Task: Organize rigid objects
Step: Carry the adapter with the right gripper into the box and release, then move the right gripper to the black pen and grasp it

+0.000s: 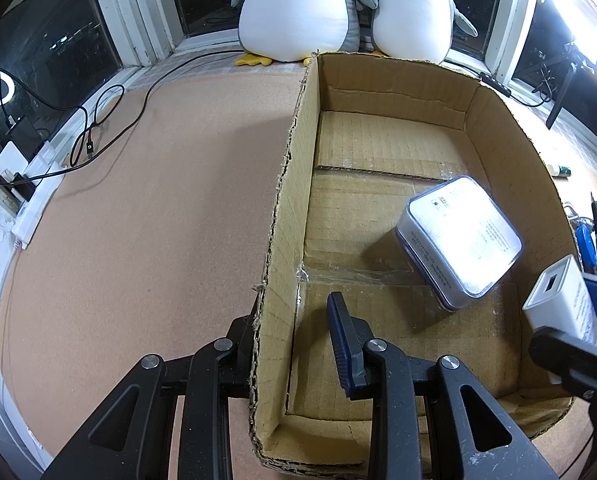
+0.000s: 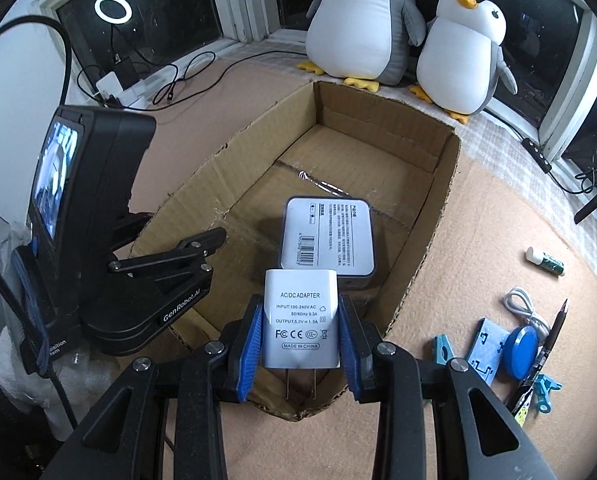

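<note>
Right wrist view: right claw [image 2: 301,344] clamped on adapter [image 2: 298,322], held over near end of box [image 2: 426,236], prongs toward camera. Ahead, case [image 2: 328,240] already on box floor. Left claw [image 1: 294,344] pinching box wall. Placing step likely; next, lower beside case, release.

The left hand-held gripper [image 1: 294,336] points steeply down, and its two fingers are pinched on the thin side wall of the cardboard box [image 1: 286,240], one finger outside and one inside. The right hand-held gripper [image 2: 300,340] also tips down, and its blue pads [image 2: 250,344] squeeze the two sides of a white adapter [image 2: 300,320], held up with its prongs pointing back.
</note>
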